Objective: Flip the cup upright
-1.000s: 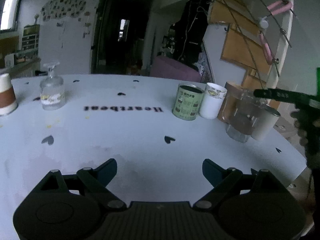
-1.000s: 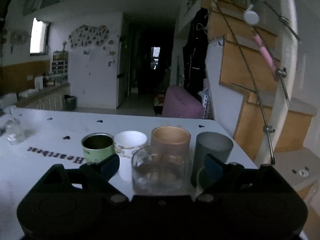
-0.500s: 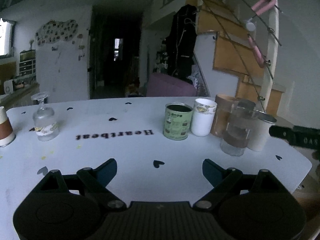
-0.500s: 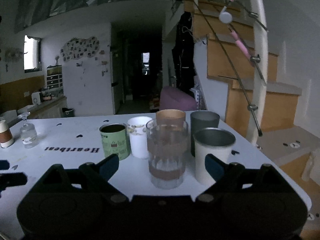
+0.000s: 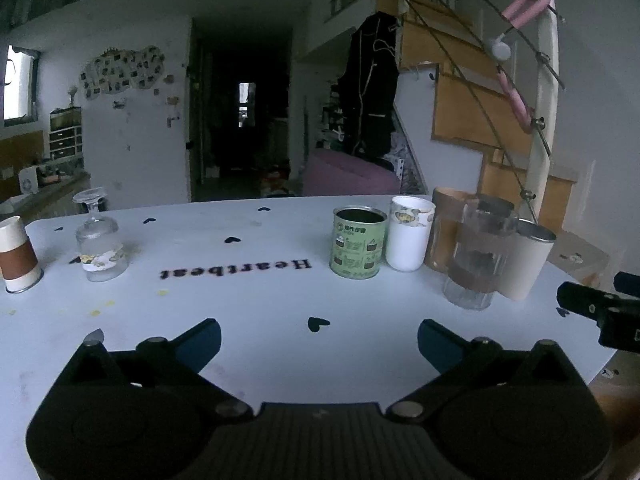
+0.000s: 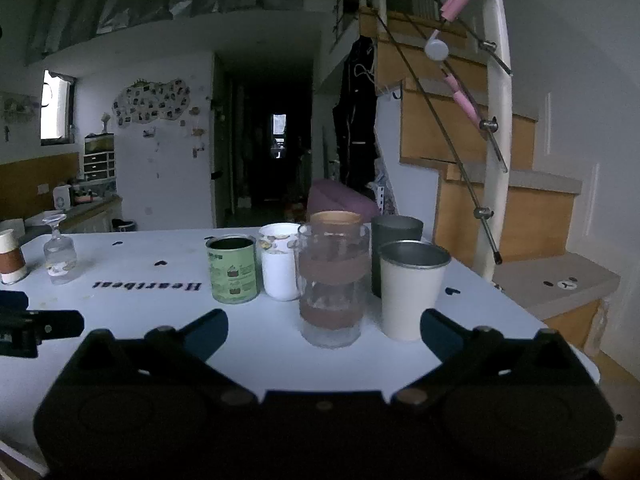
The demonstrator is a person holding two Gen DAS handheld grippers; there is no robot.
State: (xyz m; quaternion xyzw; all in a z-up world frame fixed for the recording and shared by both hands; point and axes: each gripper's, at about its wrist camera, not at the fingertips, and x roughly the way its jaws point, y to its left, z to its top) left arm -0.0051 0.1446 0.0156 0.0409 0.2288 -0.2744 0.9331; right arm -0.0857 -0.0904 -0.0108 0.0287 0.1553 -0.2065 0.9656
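An upside-down stemmed glass point(image 5: 99, 242) stands at the table's left, also in the right wrist view point(image 6: 59, 257). An upside-down paper cup with a brown sleeve point(image 5: 17, 254) stands left of it, seen too in the right wrist view point(image 6: 11, 256). Upright at the right stand a green tin point(image 6: 233, 269), a white cup point(image 6: 281, 261), a clear glass with a brown band point(image 6: 333, 284) and a cream steel-rimmed cup point(image 6: 411, 288). My left gripper point(image 5: 318, 340) is open and empty over the table. My right gripper point(image 6: 324, 330) is open and empty, just short of the clear glass.
A brown cup point(image 6: 337, 219) and a grey cup point(image 6: 397, 228) stand behind the cluster. The white table point(image 5: 248, 292) carries a "Heartbeat" print and heart marks. Its right edge lies near a wooden staircase point(image 6: 500, 184). The right gripper's side shows in the left view point(image 5: 600, 312).
Both grippers have drawn back and lowered. The right gripper has backed away from the clear glass, which stands free on the table. Both stay open.
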